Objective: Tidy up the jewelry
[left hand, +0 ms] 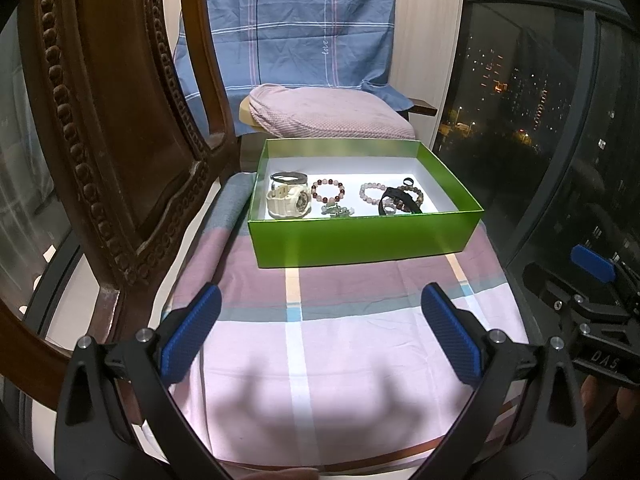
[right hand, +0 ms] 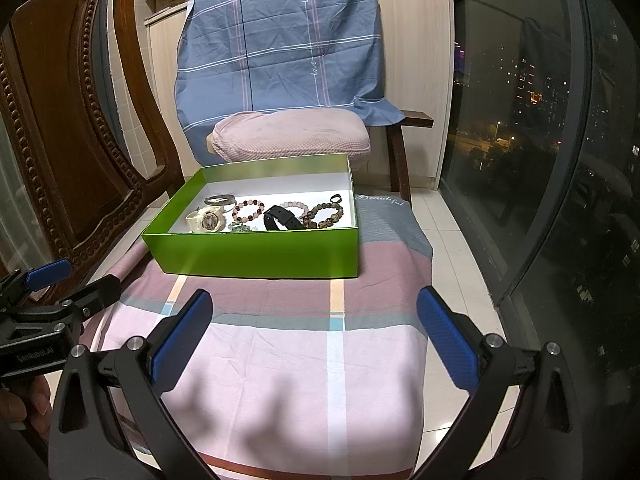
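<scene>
A green box [left hand: 360,240] [right hand: 256,256] with a white inside stands on a checked cloth [left hand: 320,340] [right hand: 300,360]. Inside lie a cream watch [left hand: 289,201] [right hand: 206,219], a grey bangle [left hand: 289,178] [right hand: 219,200], a red-and-pink bead bracelet [left hand: 328,191] [right hand: 249,209], a green bead piece [left hand: 338,211] [right hand: 242,227], a pale pink bead bracelet [left hand: 370,196] [right hand: 298,206], a black band [left hand: 398,200] [right hand: 280,218] and a brown bead bracelet [left hand: 416,194] [right hand: 326,216]. My left gripper [left hand: 320,306] and right gripper [right hand: 314,308] both hang open and empty over the cloth, short of the box.
A carved wooden chair back [left hand: 112,160] [right hand: 72,140] rises on the left. A pink cushion [left hand: 332,114] [right hand: 292,134] and a blue cloth [left hand: 296,20] [right hand: 280,44] sit behind the box. A dark window [left hand: 520,100] [right hand: 540,120] lines the right side.
</scene>
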